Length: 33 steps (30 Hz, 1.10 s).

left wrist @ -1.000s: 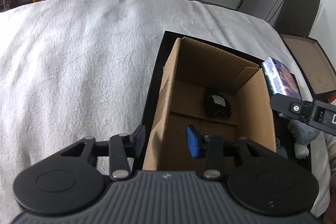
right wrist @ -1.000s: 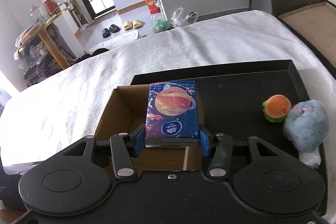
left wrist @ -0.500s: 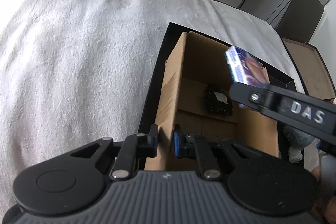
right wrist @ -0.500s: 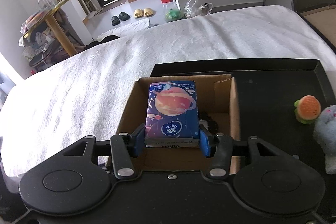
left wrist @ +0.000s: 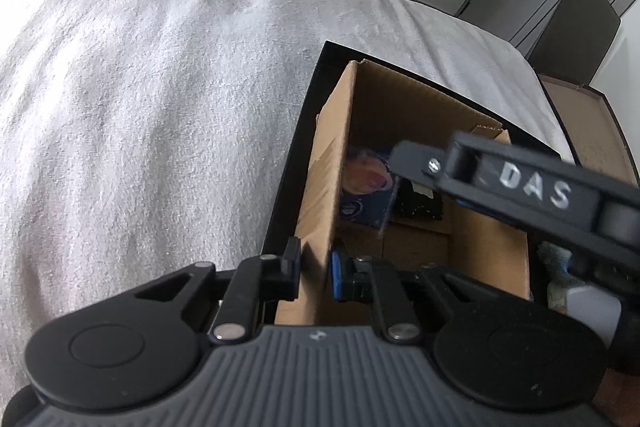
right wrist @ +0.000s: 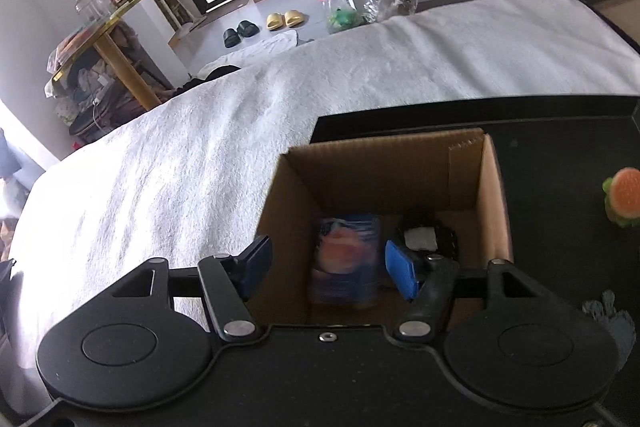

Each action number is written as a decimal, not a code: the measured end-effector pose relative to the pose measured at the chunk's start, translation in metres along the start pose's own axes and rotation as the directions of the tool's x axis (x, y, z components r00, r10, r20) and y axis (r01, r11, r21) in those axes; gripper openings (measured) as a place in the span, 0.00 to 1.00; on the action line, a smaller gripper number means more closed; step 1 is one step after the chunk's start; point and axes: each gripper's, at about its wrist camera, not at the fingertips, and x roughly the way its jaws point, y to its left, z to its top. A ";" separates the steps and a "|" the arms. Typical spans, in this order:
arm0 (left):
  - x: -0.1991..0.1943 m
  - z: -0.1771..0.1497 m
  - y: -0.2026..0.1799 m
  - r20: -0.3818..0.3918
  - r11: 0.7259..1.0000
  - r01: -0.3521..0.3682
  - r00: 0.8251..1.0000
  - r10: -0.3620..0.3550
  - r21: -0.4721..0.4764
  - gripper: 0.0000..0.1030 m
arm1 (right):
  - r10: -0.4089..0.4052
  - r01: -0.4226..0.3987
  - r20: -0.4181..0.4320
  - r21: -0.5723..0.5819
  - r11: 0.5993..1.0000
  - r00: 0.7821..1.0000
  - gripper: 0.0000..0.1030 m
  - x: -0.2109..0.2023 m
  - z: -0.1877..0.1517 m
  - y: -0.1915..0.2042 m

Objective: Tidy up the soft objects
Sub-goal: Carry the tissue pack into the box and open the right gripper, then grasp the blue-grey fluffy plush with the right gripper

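Left wrist view: the left tongs (left wrist: pixel 314 269) are closed on the near left wall of the cardboard box (left wrist: pixel 320 187), 1 pad outside and 1 inside. The box stands in a black tray (left wrist: pixel 298 143) on a bed covered by a white towel (left wrist: pixel 160 99). Inside the box, a blurred tissue pack (left wrist: pixel 366 193) with a planet print leans against the left wall, with a black fuzzy object (left wrist: pixel 420 203) just beside it. The right tongs' arm, marked "DAS" (left wrist: pixel 536 185), crosses above the box from the right.

Right wrist view: the right tongs (right wrist: pixel 328 267) hang above the box (right wrist: pixel 492 203) with the jaws spread wide, gripping nothing. The tissue pack (right wrist: pixel 346 259) shows between them, down inside the box, blurred. The black fuzzy object (right wrist: pixel 444 237), with a white patch, sits to its right. On the tray (right wrist: pixel 560 155), right of the box, stands a burger toy (right wrist: pixel 624 197); a grey-blue plush (right wrist: pixel 612 315) shows at the lower right edge.
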 end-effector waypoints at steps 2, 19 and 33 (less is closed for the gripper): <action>0.000 0.001 0.000 -0.002 1.000 -0.002 1.000 0.002 0.000 0.13 | 0.002 -0.002 -0.006 0.009 1.000 1.000 0.61 -0.005 -0.003 -0.005; -0.006 0.000 -0.023 0.039 0.990 -0.110 0.993 0.107 0.085 0.18 | -0.071 0.069 0.049 0.031 0.997 0.996 0.60 -0.051 -0.008 -0.056; -0.005 0.002 -0.045 0.079 0.962 -0.235 0.971 0.226 0.137 0.69 | -0.127 0.118 0.075 0.116 0.986 0.989 0.60 -0.065 -0.012 -0.112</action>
